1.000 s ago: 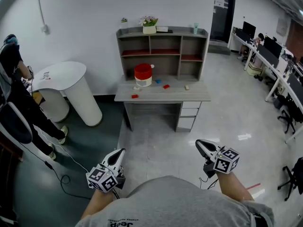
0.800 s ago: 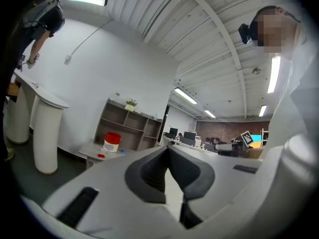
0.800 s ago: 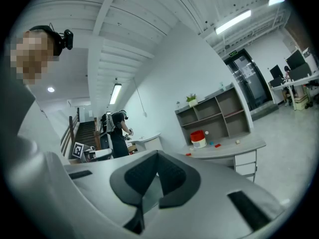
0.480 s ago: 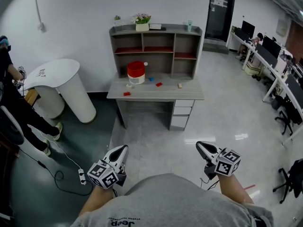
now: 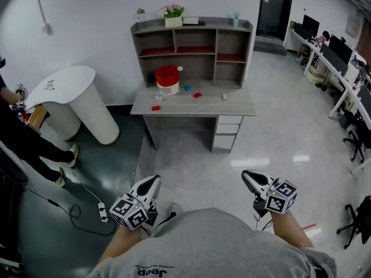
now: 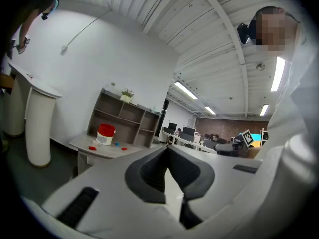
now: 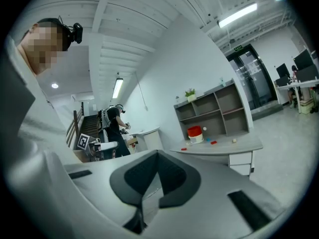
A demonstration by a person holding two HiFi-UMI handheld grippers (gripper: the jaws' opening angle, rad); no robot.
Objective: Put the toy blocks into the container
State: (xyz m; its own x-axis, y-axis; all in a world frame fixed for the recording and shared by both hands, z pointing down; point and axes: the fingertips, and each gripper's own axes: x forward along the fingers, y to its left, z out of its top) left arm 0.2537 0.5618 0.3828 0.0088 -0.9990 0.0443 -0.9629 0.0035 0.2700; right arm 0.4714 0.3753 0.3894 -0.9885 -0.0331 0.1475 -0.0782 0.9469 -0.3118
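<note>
A red container with a white base (image 5: 167, 80) stands on a grey desk (image 5: 243, 108) far ahead of me, under a shelf unit. Small blocks lie loose on the desktop: a red one (image 5: 155, 108), a blue one (image 5: 187, 88), another red one (image 5: 197, 95) and a beige one (image 5: 225, 97). Both grippers hang low by my body, well short of the desk. My left gripper (image 5: 153, 180) (image 6: 167, 148) is shut and holds nothing. My right gripper (image 5: 246, 174) (image 7: 158, 153) is also shut and holds nothing. The container (image 6: 105, 134) (image 7: 194, 134) shows small in both gripper views.
A white pedestal table (image 5: 69, 88) stands left of the desk, with a person (image 5: 23, 138) beside it. A cable and power strip (image 5: 101, 211) lie on the floor at my left. Office desks and chairs (image 5: 348, 97) line the right side. Drawers (image 5: 227, 133) fill the desk's right half.
The whole view has shifted as I walk: the desk sits slightly left of where it was, and a shoe now shows below. Both grippers stay shut in the same place.
</note>
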